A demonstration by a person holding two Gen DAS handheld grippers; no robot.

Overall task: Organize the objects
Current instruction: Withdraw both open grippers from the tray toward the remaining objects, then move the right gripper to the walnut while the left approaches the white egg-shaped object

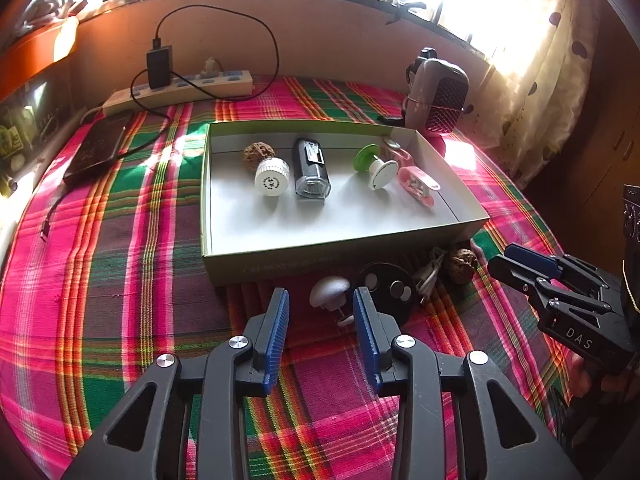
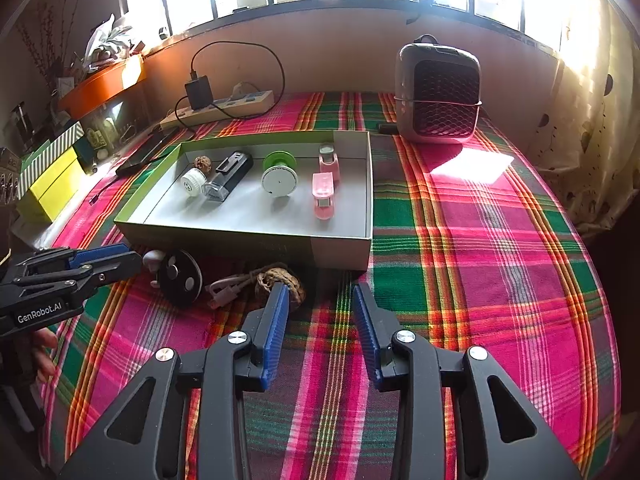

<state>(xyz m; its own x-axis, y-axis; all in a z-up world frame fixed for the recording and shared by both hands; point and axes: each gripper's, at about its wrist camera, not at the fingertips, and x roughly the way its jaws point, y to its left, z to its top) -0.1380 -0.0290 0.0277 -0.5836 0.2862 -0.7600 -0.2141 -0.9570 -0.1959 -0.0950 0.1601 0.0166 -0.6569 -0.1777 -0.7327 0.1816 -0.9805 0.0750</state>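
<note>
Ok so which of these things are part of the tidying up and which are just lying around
Part of the job:
box
white mushroom-shaped piece
black disc
small cable
walnut outside the box

Just lying about:
power strip
black charger
fan heater
dark flat device

Left claw and right claw gape empty.
</note>
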